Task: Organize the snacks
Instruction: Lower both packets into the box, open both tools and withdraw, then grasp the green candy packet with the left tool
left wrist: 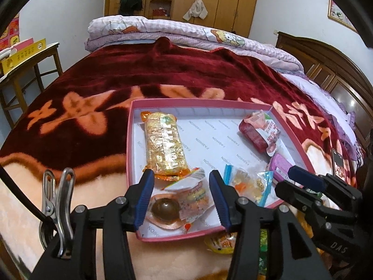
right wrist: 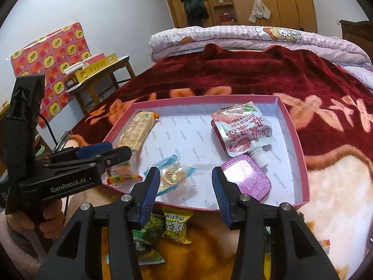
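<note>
Snacks lie spread inside your shallow pink cardboard box lid [right wrist: 294, 128], which sits on the dark red flowered blanket [right wrist: 256, 74] covering the bed. At its far left lies a long clear-wrapped yellow cracker pack [left wrist: 164, 145]; at far right, a red-and-white spouted jelly pouch [right wrist: 242, 129], with a small purple-lidded jelly cup [right wrist: 247, 177] just near of its spout. Near the middle of the lid's near side lies a blue-edged clear candy packet [right wrist: 173, 176]. At the near left corner rests a round brown sweet in a clear blister pack [left wrist: 164, 210], touching a colourful biscuit wrapper [left wrist: 193, 193].

Your left gripper [left wrist: 180, 200] hangs over that corner with its jaws apart, the brown sweet between them and unclamped. Your right gripper [right wrist: 186, 193] hovers at the near rim, jaws apart and holding nothing, candy packet and purple cup beside the tips. Below the rim, green and yellow snack bags [right wrist: 177, 227] lie on the blanket.
</note>
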The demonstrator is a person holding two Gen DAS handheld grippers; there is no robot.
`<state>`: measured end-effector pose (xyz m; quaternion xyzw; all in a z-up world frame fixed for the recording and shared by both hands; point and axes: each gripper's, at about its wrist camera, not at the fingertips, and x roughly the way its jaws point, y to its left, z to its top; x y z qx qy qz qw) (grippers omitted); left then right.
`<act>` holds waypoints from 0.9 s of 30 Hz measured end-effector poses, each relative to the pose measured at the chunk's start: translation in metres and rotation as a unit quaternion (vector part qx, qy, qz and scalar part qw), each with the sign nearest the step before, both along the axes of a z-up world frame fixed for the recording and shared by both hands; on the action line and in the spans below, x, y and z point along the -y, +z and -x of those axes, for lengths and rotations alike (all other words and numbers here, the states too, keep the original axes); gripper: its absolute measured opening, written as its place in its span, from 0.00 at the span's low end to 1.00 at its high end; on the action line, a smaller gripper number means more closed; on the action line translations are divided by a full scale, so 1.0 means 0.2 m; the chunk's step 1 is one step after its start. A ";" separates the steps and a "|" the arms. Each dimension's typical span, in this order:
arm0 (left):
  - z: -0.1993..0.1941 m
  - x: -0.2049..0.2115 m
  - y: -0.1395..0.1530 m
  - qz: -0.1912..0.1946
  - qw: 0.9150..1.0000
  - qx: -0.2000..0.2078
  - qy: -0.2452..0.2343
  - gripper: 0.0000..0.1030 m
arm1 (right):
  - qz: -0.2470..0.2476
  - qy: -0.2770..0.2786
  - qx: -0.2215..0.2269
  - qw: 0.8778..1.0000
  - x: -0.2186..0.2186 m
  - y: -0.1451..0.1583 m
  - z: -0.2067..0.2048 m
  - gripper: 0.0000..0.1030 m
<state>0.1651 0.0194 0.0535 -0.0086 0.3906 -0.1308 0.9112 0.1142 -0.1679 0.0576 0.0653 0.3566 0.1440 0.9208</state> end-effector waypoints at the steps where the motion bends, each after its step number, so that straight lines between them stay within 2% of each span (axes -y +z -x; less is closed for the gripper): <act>1: 0.01 0.00 0.01 0.000 1.000 0.001 0.002 0.51 | -0.001 0.002 0.000 1.000 0.00 0.00 0.01 0.47; 13: 0.17 0.00 0.11 0.009 1.000 0.007 0.014 0.51 | -0.012 0.012 0.015 1.000 0.05 0.05 0.17 0.48; 27: 0.34 -0.02 0.10 0.022 0.999 -0.016 0.034 0.51 | -0.010 0.021 0.005 1.000 0.09 0.04 0.29 0.48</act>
